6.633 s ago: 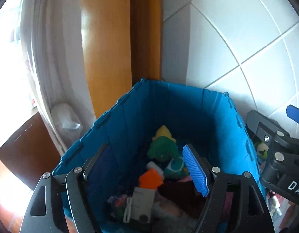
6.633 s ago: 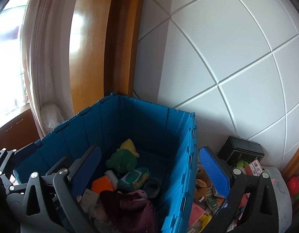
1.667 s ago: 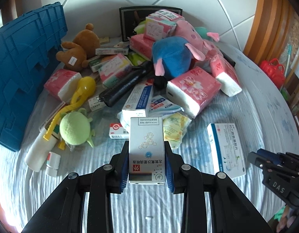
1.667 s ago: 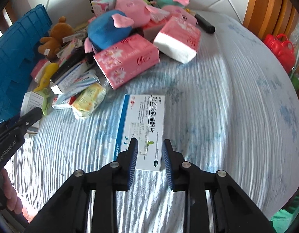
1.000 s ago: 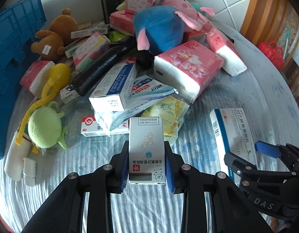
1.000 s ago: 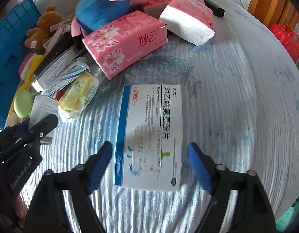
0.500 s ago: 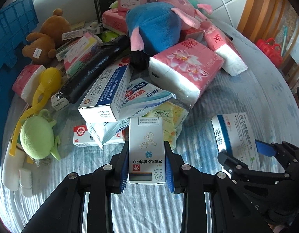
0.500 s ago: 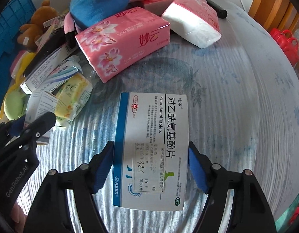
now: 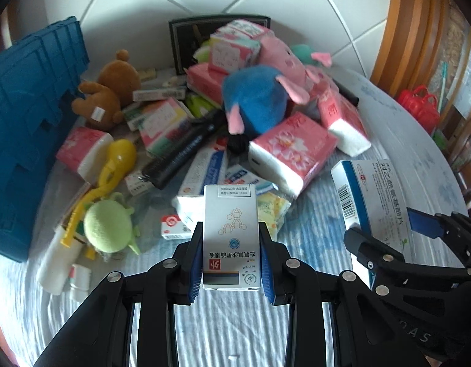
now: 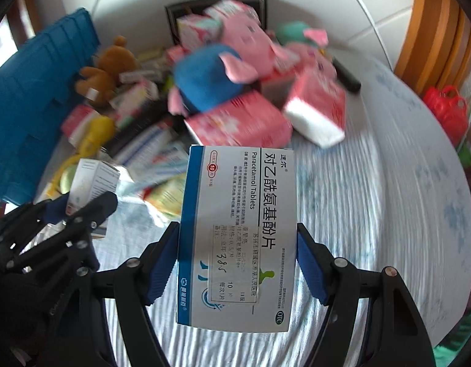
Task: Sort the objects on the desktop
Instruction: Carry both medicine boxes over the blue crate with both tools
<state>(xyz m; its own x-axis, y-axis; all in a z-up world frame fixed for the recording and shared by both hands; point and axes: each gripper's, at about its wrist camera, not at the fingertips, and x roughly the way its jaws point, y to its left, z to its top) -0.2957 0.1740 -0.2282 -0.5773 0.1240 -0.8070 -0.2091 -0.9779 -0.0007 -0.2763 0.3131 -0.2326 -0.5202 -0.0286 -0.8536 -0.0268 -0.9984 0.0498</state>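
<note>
Round table (image 9: 397, 140) under a pale blue-patterned cloth, set against a white tiled wall. Blue plastic crate (image 9: 24, 140) at the left edge, upright, wall ribbed. Heap of mixed goods at the far side beside the crate: blue plush with pink ears (image 9: 256, 101) on top, pink plush pig (image 9: 281, 55) behind it, brown teddy bear (image 9: 106, 94) touching the crate wall, black frame (image 9: 186, 46) leaning on the wall. Pink tissue packs, one large (image 9: 290, 153) at the heap's near edge, another (image 9: 345, 122) to its right. Black folded umbrella (image 9: 180, 156) lying slantwise among flat boxes. Yellow toy (image 9: 113, 165) and green plush ball (image 9: 108, 229) toward the near left edge. Red basket (image 9: 419, 107) off the right edge. Right gripper (image 10: 237, 267): jaws set fairly wide, blue pads pressed to both long sides of the Paracetamol box (image 10: 238, 238), white with a blue stripe, raised clear of the cloth and tilted. Left gripper (image 9: 230, 257): jaws narrow, closed against both sides of the small white medicine box (image 9: 230, 229), held above the near centre of the table, print upside down. Both boxes side by side, apart.
</note>
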